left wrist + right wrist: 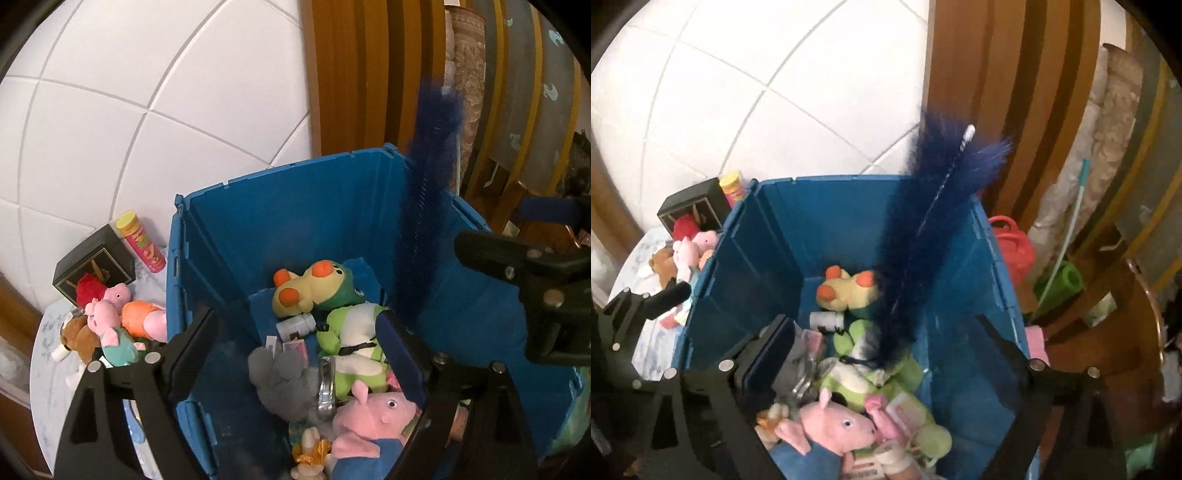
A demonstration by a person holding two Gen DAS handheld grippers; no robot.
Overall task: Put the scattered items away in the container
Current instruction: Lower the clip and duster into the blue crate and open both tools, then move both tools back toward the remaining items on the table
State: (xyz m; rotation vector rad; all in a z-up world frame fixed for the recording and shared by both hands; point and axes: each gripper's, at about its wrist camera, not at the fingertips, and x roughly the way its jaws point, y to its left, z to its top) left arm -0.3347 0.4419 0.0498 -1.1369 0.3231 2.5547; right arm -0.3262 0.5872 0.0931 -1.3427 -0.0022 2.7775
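A blue crate [280, 170] [849, 181] holds several soft toys: a yellow and green plush [310, 288], a green and white plush [354, 339], a pink pig [373, 413] [834, 424] and a grey plush [280, 376]. A dark blue fluffy duster [428, 221] [923, 236] stands in the crate, leaning on its far wall with its lower end on the green plush. My left gripper [295, 354] hangs open over the crate with nothing gripped. My right gripper [886, 343] is open too; the duster's foot lies between its fingers, untouched.
Left of the crate, on a pale table [48, 369], lie two pink pig plushes [110, 314], a brown plush dog [79, 336], a black box [92, 269] and a pink tube with a yellow lid [142, 243]. A red watering can [1015, 247] and wooden furniture [1015, 110] stand at right.
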